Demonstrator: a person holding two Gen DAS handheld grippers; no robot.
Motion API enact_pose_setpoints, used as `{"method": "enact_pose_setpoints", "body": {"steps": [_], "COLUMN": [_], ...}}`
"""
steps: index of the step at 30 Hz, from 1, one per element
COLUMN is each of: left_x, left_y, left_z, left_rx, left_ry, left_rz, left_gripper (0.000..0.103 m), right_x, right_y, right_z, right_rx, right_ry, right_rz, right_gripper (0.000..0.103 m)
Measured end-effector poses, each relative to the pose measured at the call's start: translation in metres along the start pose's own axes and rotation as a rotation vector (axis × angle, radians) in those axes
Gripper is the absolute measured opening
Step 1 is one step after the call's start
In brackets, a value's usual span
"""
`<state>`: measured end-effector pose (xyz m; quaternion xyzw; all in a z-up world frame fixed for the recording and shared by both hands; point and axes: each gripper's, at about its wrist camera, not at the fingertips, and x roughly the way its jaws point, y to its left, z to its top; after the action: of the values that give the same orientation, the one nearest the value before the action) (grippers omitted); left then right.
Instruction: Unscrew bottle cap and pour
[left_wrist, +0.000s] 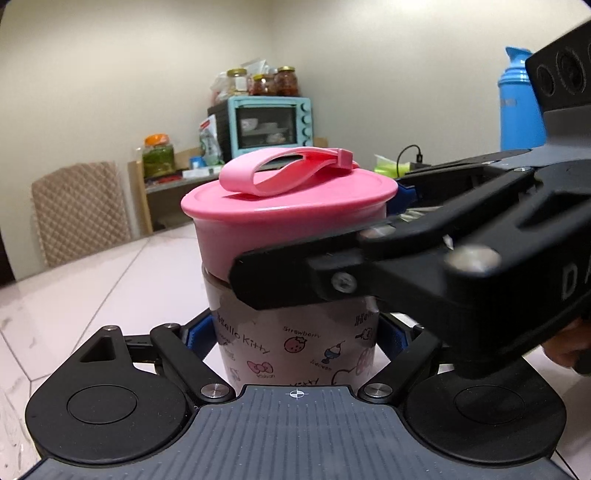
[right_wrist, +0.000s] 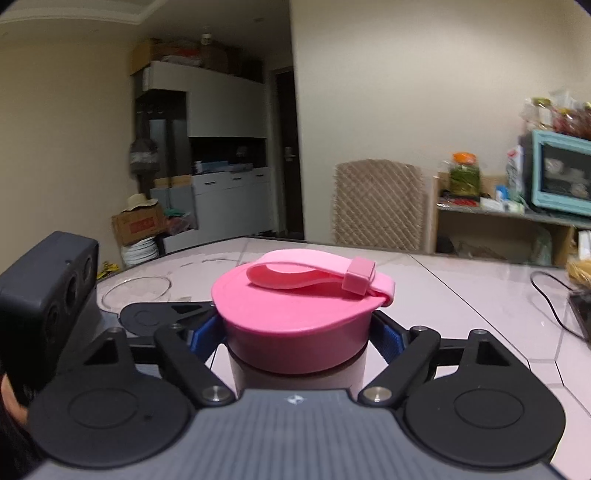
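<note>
While our left gripper (left_wrist: 295, 336) clamps the printed bottle (left_wrist: 295, 350), our right gripper (right_wrist: 297, 332) squeezes its pink cap (right_wrist: 295, 314). Both stand over the white table (right_wrist: 480, 288).

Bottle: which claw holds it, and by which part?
Left claw grips the bottle by its printed body; right claw clamps its pink cap.

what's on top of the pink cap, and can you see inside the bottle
A pink carry strap lies looped across the pink cap. The cap covers the bottle, whose printed wall is opaque, so its contents cannot be seen.
</note>
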<state>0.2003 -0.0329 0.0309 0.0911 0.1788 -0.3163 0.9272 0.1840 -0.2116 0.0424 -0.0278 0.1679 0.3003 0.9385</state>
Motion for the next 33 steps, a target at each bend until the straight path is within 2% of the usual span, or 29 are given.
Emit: {"method": "enact_pose_setpoints", "body": {"steps": [4,7,9,13,15,18,21,27,33], "left_x": [0.001,0.003,0.004,-0.012,-0.011,-0.009,-0.003,0.014,0.013], "left_y": [0.001,0.002,0.002,-0.043,-0.051,-0.065,-0.063,-0.034,-0.023], "left_z": [-0.002,-0.002,-0.002,-0.009,-0.008,-0.007,-0.010,-0.015,-0.019], "left_rx": [0.005,0.005,0.003,0.014,0.015,0.017,0.015,0.010,0.009], "left_ry": [-0.013,-0.014,-0.013,0.034,0.033,0.032,0.019,-0.006,-0.012], "left_rz": [-0.010,-0.014,-0.016,-0.008,-0.008,-0.007,-0.005,-0.002,-0.008], "left_gripper": [0.090,0.090,0.090,0.090,0.090,0.090,0.090,0.090,0.090], "right_x": [0.000,0.002,0.007,0.017,0.018,0.009,-0.010,-0.029,-0.023], "right_y": [-0.013,-0.030,-0.048,-0.082,-0.090,-0.079,-0.060,-0.025,-0.007], "right_z": [0.002,0.007,0.012,0.019,0.020,0.019,0.016,0.013,0.007], "right_rx": [-0.047,-0.096,-0.129,-0.168,-0.164,-0.170,-0.140,-0.051,0.011], "right_ry": [0.011,0.028,0.045,0.060,0.058,0.043,-0.008,-0.038,-0.069], "right_rz": [0.095,0.216,0.336,0.550,0.595,0.542,0.411,0.204,0.087], "right_gripper": [0.084,0.084,0.085,0.084,0.083,0.084,0.097,0.097,0.097]}}
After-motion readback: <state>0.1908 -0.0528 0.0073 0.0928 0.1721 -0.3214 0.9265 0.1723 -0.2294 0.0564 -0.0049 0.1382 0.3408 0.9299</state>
